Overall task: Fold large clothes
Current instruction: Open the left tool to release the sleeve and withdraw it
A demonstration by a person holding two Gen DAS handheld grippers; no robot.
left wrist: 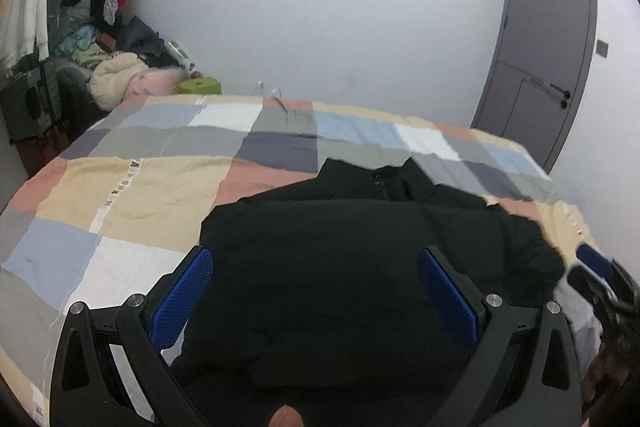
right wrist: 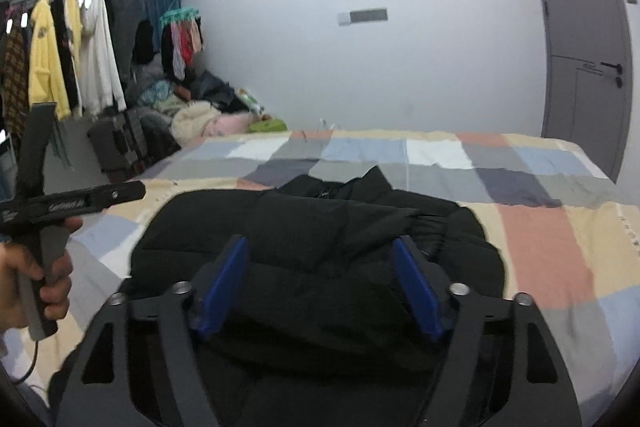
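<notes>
- Overhead, white walls closed in a bedroom where a bed point(left wrist: 160, 183) carried a patchwork cover of cream, pink, blue and grey squares; one grey door point(left wrist: 548, 59) stood to the right.
- One black padded jacket point(left wrist: 360, 259) lay bunched on the bed's near side.
- Only the right wrist view showed a rail of hanging clothes point(right wrist: 72, 59) and the left hand point(right wrist: 28, 283) gripping its handle.
- Two grippers: left gripper point(left wrist: 316, 291) and right gripper point(right wrist: 320, 279) both hung wide over the jacket, holding nothing.
</notes>
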